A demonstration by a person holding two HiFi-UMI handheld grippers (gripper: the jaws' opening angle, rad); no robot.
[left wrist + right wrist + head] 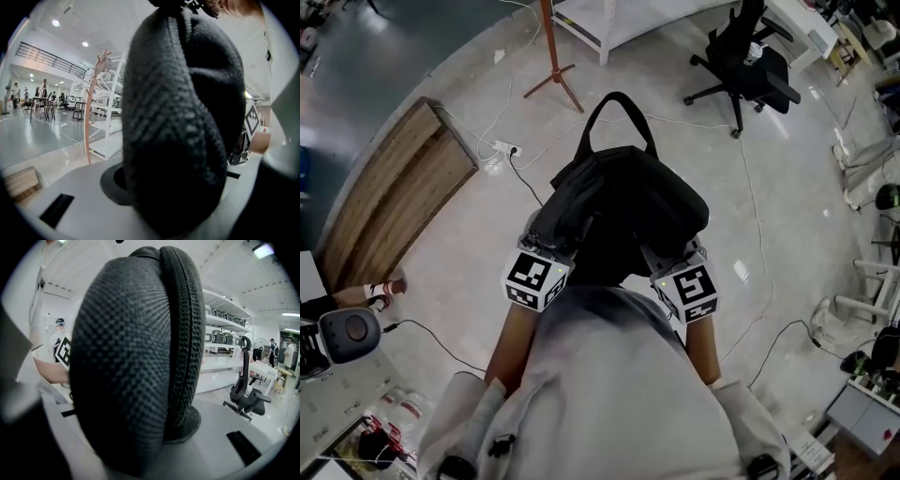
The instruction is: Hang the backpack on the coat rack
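I carry a black backpack in front of me above the floor, its top handle loop pointing away. My left gripper is shut on the bag's left side. My right gripper is shut on its right side. In the left gripper view, padded black fabric fills the space between the jaws of the left gripper. In the right gripper view, a mesh shoulder strap sits between the jaws of the right gripper. The wooden coat rack stands ahead and shows again as the coat rack.
A black office chair stands at the far right. A wooden board lies on the floor at left, with a power strip and cables near the rack's feet. A white frame stands behind the rack.
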